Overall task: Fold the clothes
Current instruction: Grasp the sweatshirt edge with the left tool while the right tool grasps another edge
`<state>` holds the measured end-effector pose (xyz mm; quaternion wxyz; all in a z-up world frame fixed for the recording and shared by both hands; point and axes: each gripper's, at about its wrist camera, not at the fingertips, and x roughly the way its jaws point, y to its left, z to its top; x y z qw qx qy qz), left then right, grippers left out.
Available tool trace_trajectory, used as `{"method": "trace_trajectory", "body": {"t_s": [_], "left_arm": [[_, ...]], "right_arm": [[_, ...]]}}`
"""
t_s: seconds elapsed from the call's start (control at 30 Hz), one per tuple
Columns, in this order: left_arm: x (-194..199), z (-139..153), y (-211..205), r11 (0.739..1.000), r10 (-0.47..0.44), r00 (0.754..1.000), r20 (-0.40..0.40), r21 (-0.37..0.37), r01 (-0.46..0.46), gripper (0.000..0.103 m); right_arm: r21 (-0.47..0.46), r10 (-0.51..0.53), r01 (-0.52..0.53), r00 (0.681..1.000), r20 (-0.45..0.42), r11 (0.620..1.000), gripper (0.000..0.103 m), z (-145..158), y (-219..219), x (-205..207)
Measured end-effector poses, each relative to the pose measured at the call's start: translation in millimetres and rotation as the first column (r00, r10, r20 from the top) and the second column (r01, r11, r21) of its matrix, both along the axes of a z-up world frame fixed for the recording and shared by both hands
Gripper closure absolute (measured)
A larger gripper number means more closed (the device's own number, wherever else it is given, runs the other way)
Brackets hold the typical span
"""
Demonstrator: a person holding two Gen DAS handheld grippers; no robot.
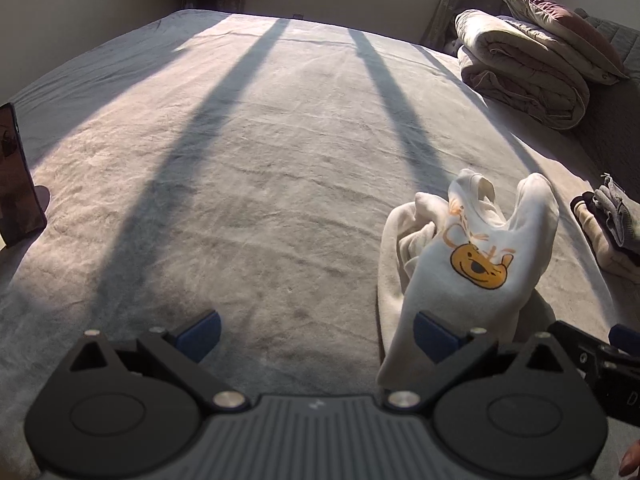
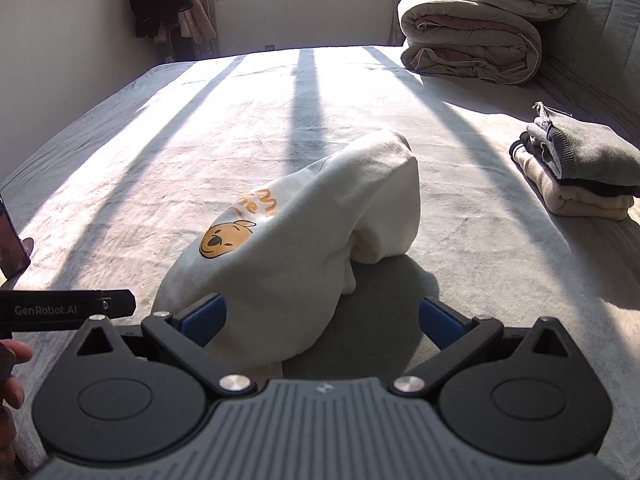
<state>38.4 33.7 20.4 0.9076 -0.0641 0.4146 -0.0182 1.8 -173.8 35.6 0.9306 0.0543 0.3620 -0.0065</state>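
Observation:
A crumpled white sweatshirt (image 1: 472,264) with a yellow bear print lies bunched on the grey bed sheet (image 1: 248,152). In the left wrist view it is at the right, and its hem reaches my left gripper's right finger. My left gripper (image 1: 316,338) is open and empty, over bare sheet. In the right wrist view the sweatshirt (image 2: 304,248) lies just ahead, its near edge between the jaws by the left finger. My right gripper (image 2: 322,320) is open and not closed on the cloth. The right gripper's body shows at the left wrist view's right edge (image 1: 596,356).
A stack of folded clothes (image 2: 580,176) sits on the bed at the right. A rolled duvet with pillows (image 2: 476,32) lies at the far right corner. A dark phone on a stand (image 1: 18,176) stands at the left edge. Sun stripes cross the sheet.

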Motion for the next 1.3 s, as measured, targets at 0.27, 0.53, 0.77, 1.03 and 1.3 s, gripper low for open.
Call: {"method": "trace_trajectory", "body": {"t_s": [0.27, 0.53, 0.77, 1.03, 1.3], "left_arm": [[47.0, -30.5, 14.8, 0.999, 0.019, 1.000, 0.003, -0.050, -0.019, 0.001], [88.4, -56.2, 9.5, 0.985, -0.026, 0.998, -0.056, -0.173, 0.016, 0.001], [98.5, -65.9, -2.1, 0.967, -0.067, 0.997, -0.050, -0.250, 0.052, 0.019], [94.8, -69.5, -11.9, 0.939, -0.135, 0.991, -0.024, -0.322, 0.120, 0.082], [89.0, -69.0, -13.1, 0.940, -0.136, 0.991, 0.009, -0.315, 0.132, 0.098]], "right_arm": [[0.178, -0.032, 0.027, 0.999, 0.023, 0.984, 0.000, -15.9, -19.6, 47.0], [0.454, -0.064, 0.065, 0.998, -0.017, 0.889, 0.000, -45.6, -56.5, 64.0], [0.549, -0.015, 0.030, 0.999, -0.031, 0.836, 0.016, -51.6, -67.5, 60.3], [0.561, 0.024, -0.029, 1.000, 0.017, 0.828, 0.083, -41.9, -61.1, 51.7], [0.532, 0.007, -0.035, 0.999, 0.054, 0.846, 0.092, -33.6, -62.1, 45.5]]}}
